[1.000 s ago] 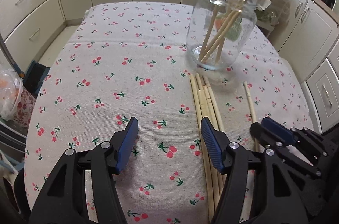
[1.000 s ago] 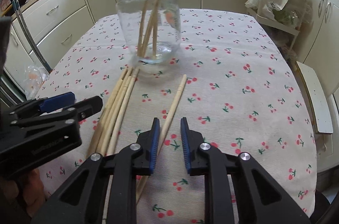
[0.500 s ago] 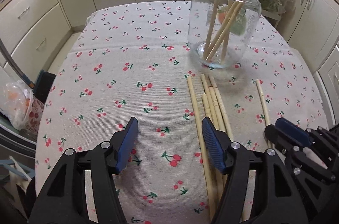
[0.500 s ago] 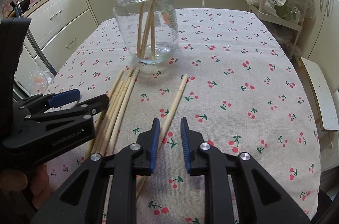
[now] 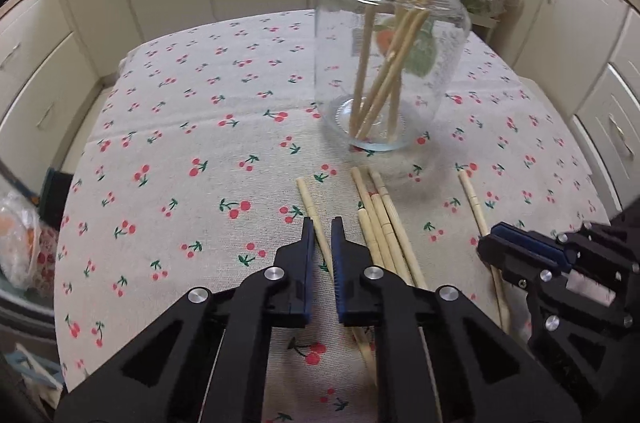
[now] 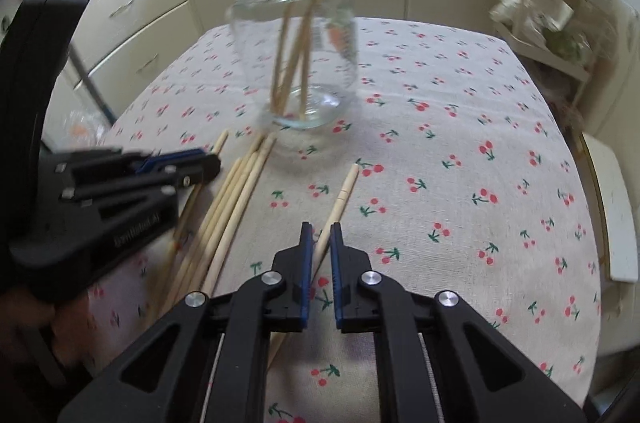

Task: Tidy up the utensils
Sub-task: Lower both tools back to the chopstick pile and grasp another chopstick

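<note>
A clear glass jar [image 5: 392,63] [image 6: 292,55] stands on the cherry-print tablecloth [image 5: 180,143] with several wooden chopsticks upright in it. In front of it lies a loose bundle of chopsticks [image 5: 384,231] [image 6: 236,207]. My left gripper [image 5: 320,243] [image 6: 214,163] is closing; its blue pads pinch one chopstick [image 5: 308,199] that lies just left of the bundle. To the right of the bundle lies another single chopstick [image 6: 346,191] [image 5: 472,199]. My right gripper [image 6: 319,239] [image 5: 486,247] has narrowed onto that one, and it runs between the pads.
Cream kitchen cabinets ring the table. A plastic bag [image 5: 16,243] hangs off the table's left side. A white wire shelf rack [image 6: 560,23] and a white seat [image 6: 612,215] stand to the right. A hand holds the left gripper's handle at the lower left.
The left jaws went from wide apart to nearly together around the leftmost chopstick, after shifting right. The right jaws narrowed further onto the lone chopstick. The jar and bundle stayed put.
</note>
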The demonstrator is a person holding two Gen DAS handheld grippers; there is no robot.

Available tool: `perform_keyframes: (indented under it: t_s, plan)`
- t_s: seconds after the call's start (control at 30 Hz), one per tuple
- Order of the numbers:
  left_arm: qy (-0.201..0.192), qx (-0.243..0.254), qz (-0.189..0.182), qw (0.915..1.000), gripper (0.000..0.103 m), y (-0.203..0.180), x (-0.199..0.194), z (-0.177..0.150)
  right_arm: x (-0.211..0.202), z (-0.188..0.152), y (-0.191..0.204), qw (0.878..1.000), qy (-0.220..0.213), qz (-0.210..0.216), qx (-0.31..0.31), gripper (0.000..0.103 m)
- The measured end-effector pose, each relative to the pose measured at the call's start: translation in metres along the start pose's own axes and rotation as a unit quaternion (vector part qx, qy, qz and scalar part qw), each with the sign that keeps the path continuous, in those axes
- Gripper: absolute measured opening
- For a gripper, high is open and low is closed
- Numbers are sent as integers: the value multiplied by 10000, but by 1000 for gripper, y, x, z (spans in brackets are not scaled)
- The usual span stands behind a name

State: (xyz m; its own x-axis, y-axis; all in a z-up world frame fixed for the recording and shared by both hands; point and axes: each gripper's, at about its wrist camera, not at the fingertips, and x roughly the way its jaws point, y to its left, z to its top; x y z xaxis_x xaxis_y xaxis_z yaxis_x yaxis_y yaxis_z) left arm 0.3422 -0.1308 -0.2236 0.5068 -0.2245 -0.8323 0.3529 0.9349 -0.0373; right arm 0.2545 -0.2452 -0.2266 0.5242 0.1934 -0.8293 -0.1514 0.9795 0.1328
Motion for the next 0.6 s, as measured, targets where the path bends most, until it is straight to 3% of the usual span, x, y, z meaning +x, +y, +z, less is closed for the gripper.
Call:
perform_keyframes:
  t_s: [0.1,0.2,0.43,0.6]
  plan:
    - [99,136,-318,9994,8,7,-1,0,0,3,-4,9999,122,38,49,10]
    - [249,-57,-425,9988,8,15,0,3,3,6,-6,9997,158,1,181,11]
    - [403,-164,-73,9990,12,8,7,10,7,11,-3,9994,186,-125,279,15]
    - [457,-287,61,9985,12,6,5,10,6,13,-10,9989,281,20,380,10]
